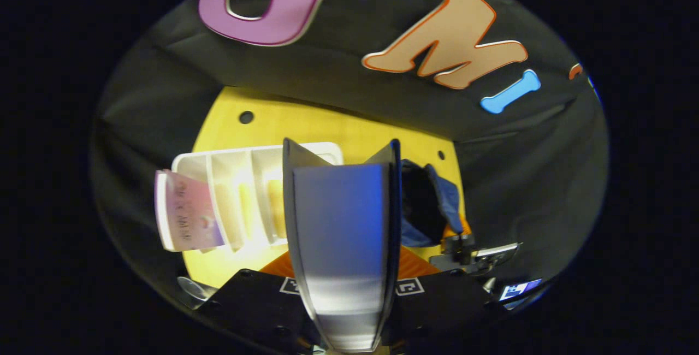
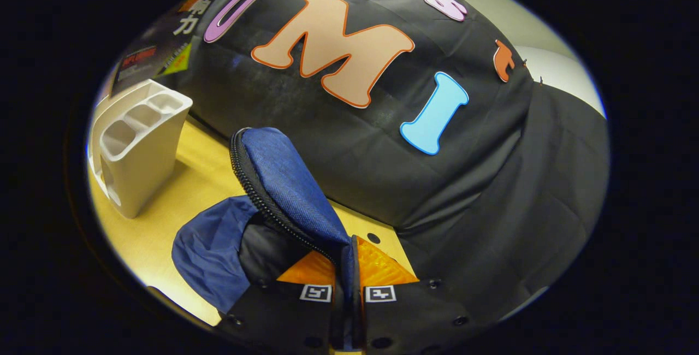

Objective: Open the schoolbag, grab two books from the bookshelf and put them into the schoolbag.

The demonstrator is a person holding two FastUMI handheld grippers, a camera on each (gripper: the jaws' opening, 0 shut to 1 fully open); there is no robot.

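Mid-task: carrying a book (image 1: pixel 341 235) toward the schoolbag (image 1: pixel 428 202), mouth already unzipped and gaping. Left tool (image 1: pixel 341 284) clenched on that book, held upright just in front of the white bookshelf (image 1: pixel 240 180). Right tool (image 2: pixel 345 284) pinching the schoolbag's blue flap (image 2: pixel 284 180), lifting it to keep the opening wide; schoolbag resting on the yellow counter (image 2: pixel 164 224) just right of the bookshelf. Another book (image 1: pixel 185 210), pinkish, leaning at the bookshelf's left end. Next, probably: swinging the held book rightward from the bookshelf, tilting it, and lowering it through the opening without snagging the zipper. Pink cover's writing too blurred to read.
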